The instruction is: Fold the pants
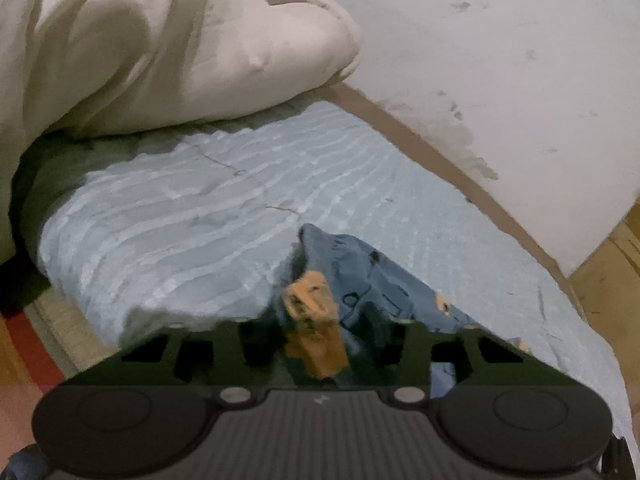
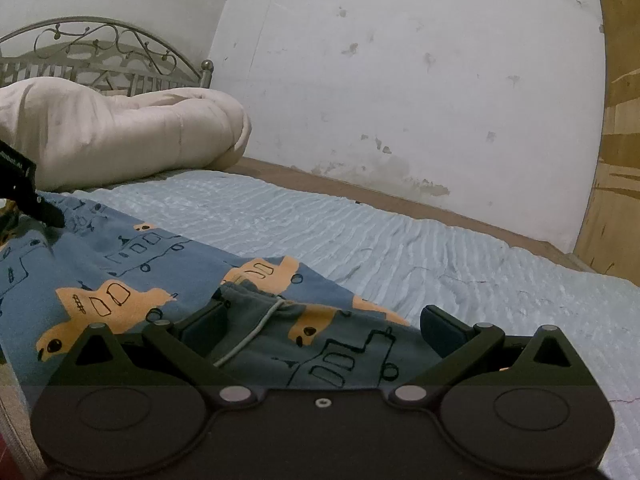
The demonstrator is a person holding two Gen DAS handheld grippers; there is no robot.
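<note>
The blue pants (image 2: 132, 264) with orange car prints lie on the light blue bedspread (image 2: 360, 224). In the right wrist view my right gripper (image 2: 324, 324) is open, its fingers on either side of the waistband with the white drawstring (image 2: 256, 328). My left gripper (image 1: 320, 312) is shut on a bunched fold of the pants (image 1: 360, 280) and holds it above the bedspread (image 1: 200, 216). The left gripper's fingers also show at the left edge of the right wrist view (image 2: 44, 208), on the far end of the pants.
A rolled cream duvet (image 1: 160, 48) lies at the head of the bed, also in the right wrist view (image 2: 120, 136), before a metal headboard (image 2: 100, 56). A stained white wall (image 2: 400, 80) runs along the bed's far side. A wooden panel (image 2: 616, 160) stands at right.
</note>
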